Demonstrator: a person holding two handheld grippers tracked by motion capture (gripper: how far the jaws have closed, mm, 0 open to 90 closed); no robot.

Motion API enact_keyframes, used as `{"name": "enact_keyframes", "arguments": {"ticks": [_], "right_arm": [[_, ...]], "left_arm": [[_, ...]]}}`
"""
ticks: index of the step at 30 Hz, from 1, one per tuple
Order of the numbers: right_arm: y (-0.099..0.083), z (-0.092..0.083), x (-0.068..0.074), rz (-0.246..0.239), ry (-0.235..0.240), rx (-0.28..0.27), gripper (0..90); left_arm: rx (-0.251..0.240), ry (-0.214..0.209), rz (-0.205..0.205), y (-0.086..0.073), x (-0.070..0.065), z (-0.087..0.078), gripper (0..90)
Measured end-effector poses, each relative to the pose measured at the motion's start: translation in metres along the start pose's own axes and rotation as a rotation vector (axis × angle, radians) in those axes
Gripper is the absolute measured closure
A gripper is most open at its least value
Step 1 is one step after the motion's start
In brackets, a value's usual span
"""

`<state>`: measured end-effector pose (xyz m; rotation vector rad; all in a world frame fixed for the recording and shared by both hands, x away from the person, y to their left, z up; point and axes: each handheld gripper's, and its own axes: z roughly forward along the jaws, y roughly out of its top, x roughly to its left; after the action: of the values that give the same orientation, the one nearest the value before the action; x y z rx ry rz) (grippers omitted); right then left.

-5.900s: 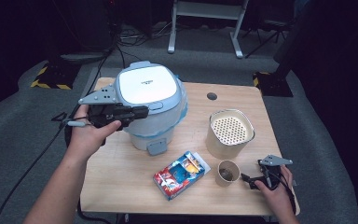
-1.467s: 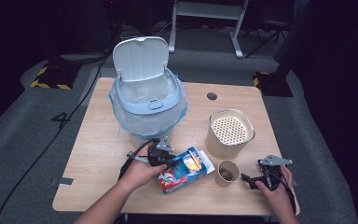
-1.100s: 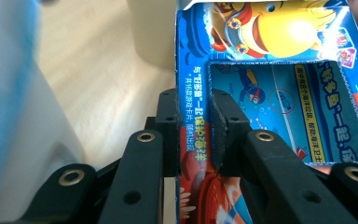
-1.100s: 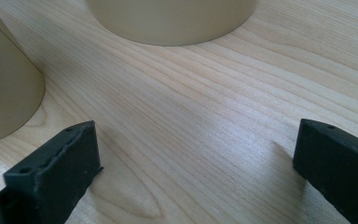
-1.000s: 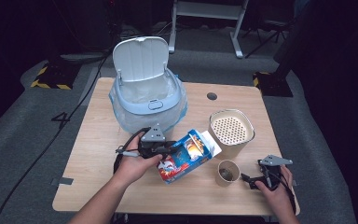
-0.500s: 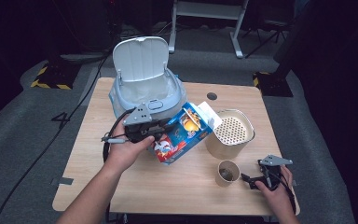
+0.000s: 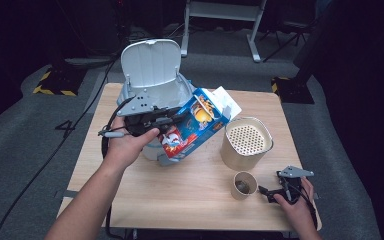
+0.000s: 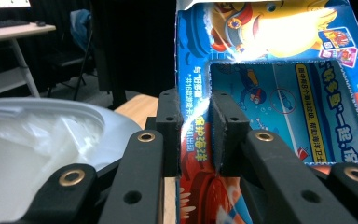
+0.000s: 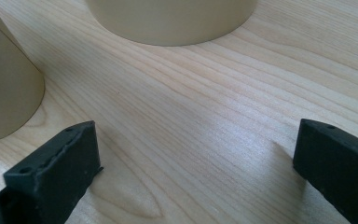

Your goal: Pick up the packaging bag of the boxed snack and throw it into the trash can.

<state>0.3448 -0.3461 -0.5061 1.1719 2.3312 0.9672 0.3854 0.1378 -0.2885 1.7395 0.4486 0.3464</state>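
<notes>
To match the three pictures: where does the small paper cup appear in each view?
High view: small paper cup at lower right, beside right gripper.
Left gripper view: not in it.
Right gripper view: left edge.
Shared landmark: wooden table.

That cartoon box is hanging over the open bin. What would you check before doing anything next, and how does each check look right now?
1. Grip on the colourful box: ok, the left gripper has its jaws shut on a box wall.
2. Bin lid up: ok, it stands open.
3. Box over the bin opening: cannot tell, it is tilted and partly past the rim.
4. What is inside the box: cannot tell.
5. Right gripper out of the way: ok, open, low on the table beside the small cup.
</notes>
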Motion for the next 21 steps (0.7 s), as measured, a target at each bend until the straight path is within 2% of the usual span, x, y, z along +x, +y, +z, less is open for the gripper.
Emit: {"name": "enact_keyframes", "arguments": {"ticks": [6,12,15,17,21], "right_arm": [[0.000,0.000,0.000,0.001,0.000,0.001,0.6],[0.000,0.000,0.000,0.001,0.000,0.001,0.6],[0.000,0.000,0.000,0.001,0.000,0.001,0.6],[0.000,0.000,0.000,0.001,0.000,0.001,0.6],[0.000,0.000,0.000,0.001,0.000,0.001,0.6]], "left_arm": [[-0.058,0.030,-0.021,0.014,0.012,-0.009,75.6],[-0.102,0.111,0.000,0.030,0.023,-0.022,75.6],[-0.128,0.144,-0.002,0.037,0.029,-0.028,75.6],[-0.145,0.181,0.009,0.041,0.032,-0.032,75.6],[-0.187,0.216,-0.003,0.045,0.037,-0.037,75.6]]}}
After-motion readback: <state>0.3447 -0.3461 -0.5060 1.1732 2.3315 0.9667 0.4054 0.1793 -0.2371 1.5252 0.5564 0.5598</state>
